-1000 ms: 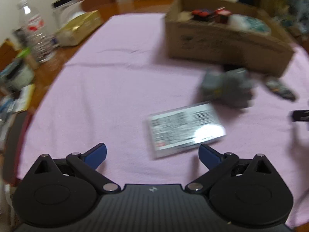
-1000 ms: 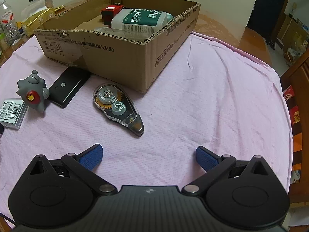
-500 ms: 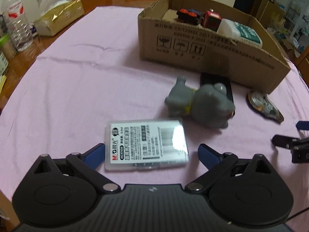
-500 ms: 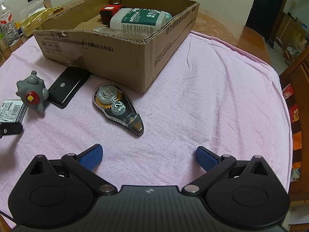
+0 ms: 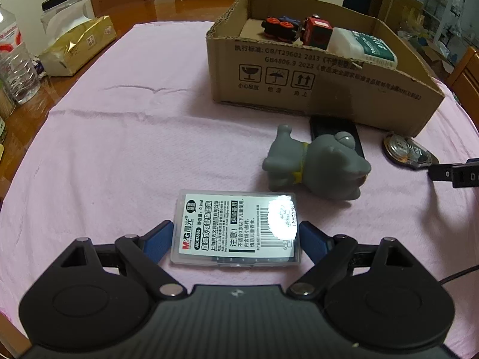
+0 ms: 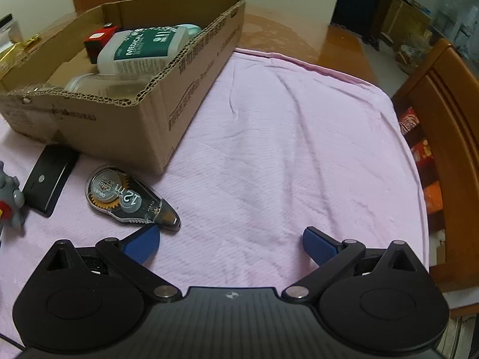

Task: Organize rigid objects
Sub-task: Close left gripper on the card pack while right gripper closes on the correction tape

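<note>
A clear plastic case point(image 5: 236, 227) with a printed label lies flat on the pink cloth, between the blue pads of my left gripper point(image 5: 236, 236). The jaws are closing on its short sides, and I see no pad pressing on it. A grey toy figure point(image 5: 317, 167) lies just beyond it, in front of a flat black device point(image 5: 332, 128). A correction tape roller point(image 6: 125, 200) lies by the left finger of my right gripper point(image 6: 230, 243), which is open over bare cloth. The cardboard box point(image 5: 299, 89) holds a toy train point(image 5: 296, 28) and a white medical bottle point(image 6: 143, 48).
A gold tissue pack point(image 5: 77, 48), a water bottle point(image 5: 15, 59) and a jar point(image 5: 63, 9) stand on the wooden table at the far left. A wooden chair point(image 6: 443, 119) is close to the cloth's right edge. One finger of the right gripper point(image 5: 452, 175) shows beside the tape roller.
The left gripper has come forward over the clear case and its jaws have narrowed around it. The right gripper has turned, so its view shifted and the box and toy slid left.
</note>
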Available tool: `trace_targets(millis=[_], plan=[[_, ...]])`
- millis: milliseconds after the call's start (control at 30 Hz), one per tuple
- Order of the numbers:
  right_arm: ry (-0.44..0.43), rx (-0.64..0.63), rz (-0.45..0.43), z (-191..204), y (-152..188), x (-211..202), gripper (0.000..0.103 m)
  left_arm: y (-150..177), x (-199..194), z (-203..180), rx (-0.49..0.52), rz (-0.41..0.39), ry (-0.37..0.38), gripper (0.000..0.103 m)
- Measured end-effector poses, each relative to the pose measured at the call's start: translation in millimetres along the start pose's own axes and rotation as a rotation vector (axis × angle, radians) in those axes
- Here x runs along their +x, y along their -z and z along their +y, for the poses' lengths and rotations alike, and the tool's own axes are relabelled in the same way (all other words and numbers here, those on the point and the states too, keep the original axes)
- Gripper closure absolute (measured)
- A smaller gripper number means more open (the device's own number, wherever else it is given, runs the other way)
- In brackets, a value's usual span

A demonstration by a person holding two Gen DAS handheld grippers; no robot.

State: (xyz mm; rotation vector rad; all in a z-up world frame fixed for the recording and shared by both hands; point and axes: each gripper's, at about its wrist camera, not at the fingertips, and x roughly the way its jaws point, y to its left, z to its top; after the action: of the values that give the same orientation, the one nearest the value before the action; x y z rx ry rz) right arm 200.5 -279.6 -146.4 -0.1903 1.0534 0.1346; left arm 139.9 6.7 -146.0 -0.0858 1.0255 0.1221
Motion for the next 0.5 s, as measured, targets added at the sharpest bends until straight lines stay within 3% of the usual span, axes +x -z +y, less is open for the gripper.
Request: trace_targets(millis=[133, 233, 500], plan=[[-0.106, -0.024, -0.033, 22, 3, -10, 0.002, -2, 0, 10, 0.003, 0.000, -0.006, 0.015], [-0.153, -0.016, -0.040, 40, 2, -9, 0.011, -4, 1, 18, 0.006, 0.000, -0.011, 0.015], [-0.075, 0.046, -0.085, 62, -2, 1, 0.011, -11, 5, 32, 0.040, 0.012, 0.021, 0.014]])
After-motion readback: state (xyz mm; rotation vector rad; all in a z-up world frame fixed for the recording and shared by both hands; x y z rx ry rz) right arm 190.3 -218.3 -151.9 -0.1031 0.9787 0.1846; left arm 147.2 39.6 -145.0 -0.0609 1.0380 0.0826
